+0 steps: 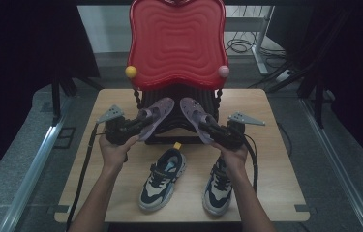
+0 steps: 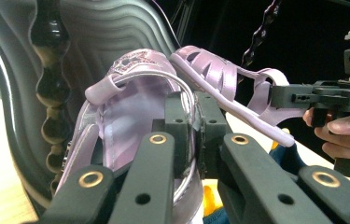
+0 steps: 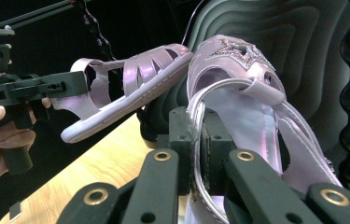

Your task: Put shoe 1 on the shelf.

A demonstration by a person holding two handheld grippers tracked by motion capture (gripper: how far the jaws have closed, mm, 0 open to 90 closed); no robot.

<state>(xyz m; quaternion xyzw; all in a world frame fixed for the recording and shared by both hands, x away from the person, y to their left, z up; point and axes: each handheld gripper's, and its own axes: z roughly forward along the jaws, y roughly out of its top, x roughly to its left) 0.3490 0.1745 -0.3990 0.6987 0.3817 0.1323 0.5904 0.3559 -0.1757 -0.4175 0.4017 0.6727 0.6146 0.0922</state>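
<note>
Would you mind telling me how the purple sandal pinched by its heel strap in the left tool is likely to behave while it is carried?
The purple sandal probably feels light: the left tool lifts it by a thin heel strap alone. Held at that one edge, it may swing or twist. Its glossy, satin-like surface looks slippery, so the strap could slide between the pads.

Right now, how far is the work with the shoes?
Done: both purple sandals are lifted off the table. In hand: the left tool is shut on the left sandal, the right tool on the right sandal, before the dark shoe rack. Left: setting them down; the two sneakers wait on the table.
</note>
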